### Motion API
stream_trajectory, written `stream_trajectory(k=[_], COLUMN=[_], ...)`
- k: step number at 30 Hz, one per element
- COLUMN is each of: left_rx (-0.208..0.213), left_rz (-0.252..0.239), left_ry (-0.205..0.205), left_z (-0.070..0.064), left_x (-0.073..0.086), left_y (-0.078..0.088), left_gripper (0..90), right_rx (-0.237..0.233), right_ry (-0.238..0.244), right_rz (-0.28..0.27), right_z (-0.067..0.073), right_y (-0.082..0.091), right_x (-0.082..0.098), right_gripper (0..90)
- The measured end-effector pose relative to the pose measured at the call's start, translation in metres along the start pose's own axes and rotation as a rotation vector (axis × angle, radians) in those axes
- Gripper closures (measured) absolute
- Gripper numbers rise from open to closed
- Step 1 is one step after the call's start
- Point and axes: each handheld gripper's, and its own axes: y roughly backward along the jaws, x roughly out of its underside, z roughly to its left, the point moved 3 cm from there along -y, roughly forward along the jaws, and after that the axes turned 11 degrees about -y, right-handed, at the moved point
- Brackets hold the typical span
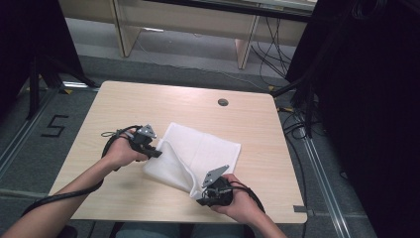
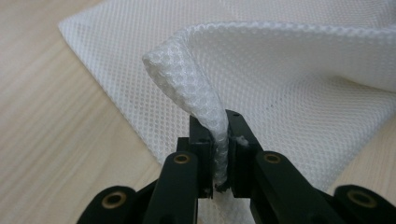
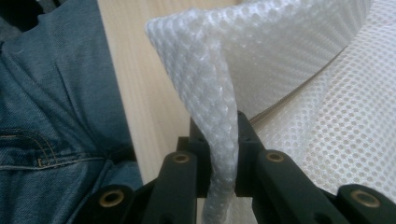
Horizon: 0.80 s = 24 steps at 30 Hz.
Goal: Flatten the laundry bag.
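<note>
A white mesh bag [image 1: 203, 153] lies on the wooden table [image 1: 148, 104], near its middle. My left gripper [image 1: 157, 151] is at the bag's left edge. Its jaws are shut on a raised fold of the mesh bag [image 2: 196, 88], which rises from between the pads [image 2: 205, 140]. My right gripper [image 1: 202, 198] is at the bag's near corner, by the table's front edge. It is shut on a corner of the mesh bag [image 3: 205, 70] lifted off the table. Between the two grips the bag's top layer [image 1: 178, 166] arches up.
A round grey cable port [image 1: 223, 102] sits in the table's far part. Blue jeans [image 3: 51, 116] show past the table's front edge in the right gripper view. Black cables [image 1: 64, 196] trail from both grippers. Dark stands and wires flank the table.
</note>
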Motion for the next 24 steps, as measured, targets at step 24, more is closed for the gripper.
stream_trajectory(k=[24], left_rx=[-0.186], left_rz=[-0.296], left_ry=[0.005], left_z=[-0.020], left_x=[0.013], left_y=[0.036], left_gripper=[83.1], right_rx=[0.097], right_ry=[-0.178], right_rz=[-0.261], right_z=[-0.024], right_y=[0.082], right_x=[0.005], right_gripper=[49.7])
